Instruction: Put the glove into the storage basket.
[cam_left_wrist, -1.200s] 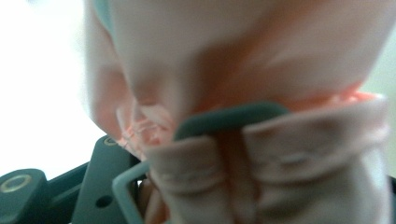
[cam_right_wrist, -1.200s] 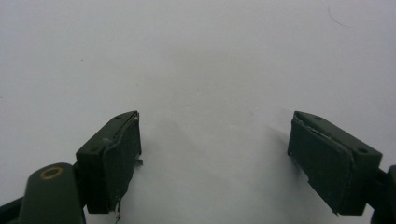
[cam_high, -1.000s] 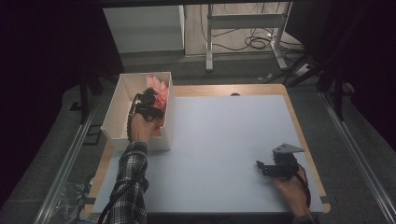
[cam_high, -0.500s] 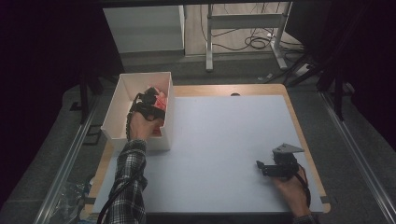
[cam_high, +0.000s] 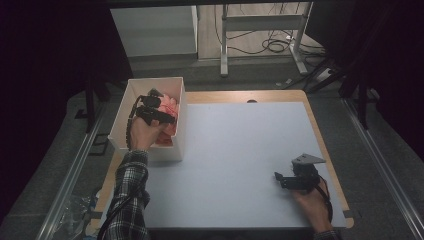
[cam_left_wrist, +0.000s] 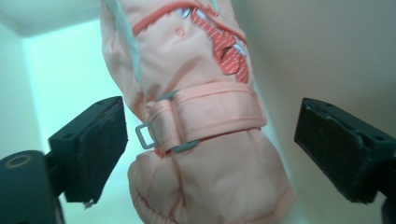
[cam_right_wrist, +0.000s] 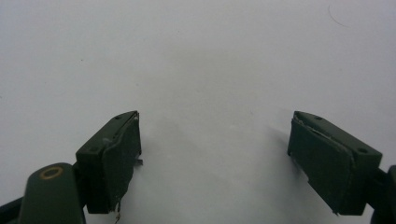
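- High view: our left gripper (cam_high: 159, 114) now sits deeper in the white box (cam_high: 125, 102) at the desk's far left corner than it did a second ago, when more of the pink glove (cam_high: 170, 104) showed beside it. The hand has pushed forward over the glove, so much of the pink is now covered. The right gripper (cam_high: 287, 179) has not moved; it rests near the desk's (cam_high: 235, 150) right edge, toward the near corner, well apart from the box.
- Left gripper view: the jaws stand wide, one on each side of the glove (cam_left_wrist: 196, 116), with its strap and buckle (cam_left_wrist: 147, 135) between them. Neither pad (cam_left_wrist: 100, 144) touches the fabric as far as we can tell (the left pad is just beside it, the right one has a clear gap). The glove lies against the box's pale wall (cam_left_wrist: 317, 51), cuff toward us.
- Right gripper view: the jaws are wide apart over bare desk (cam_right_wrist: 201, 60), holding nothing.
- What it means, as we judge it: the reach into the box looks finished and the left gripper is lined up on the strap band. Closing is the next step (the padding will squash, so a firm squeeze is wanted), then lifting the glove out over the box wall. The right gripper seems to be waiting.
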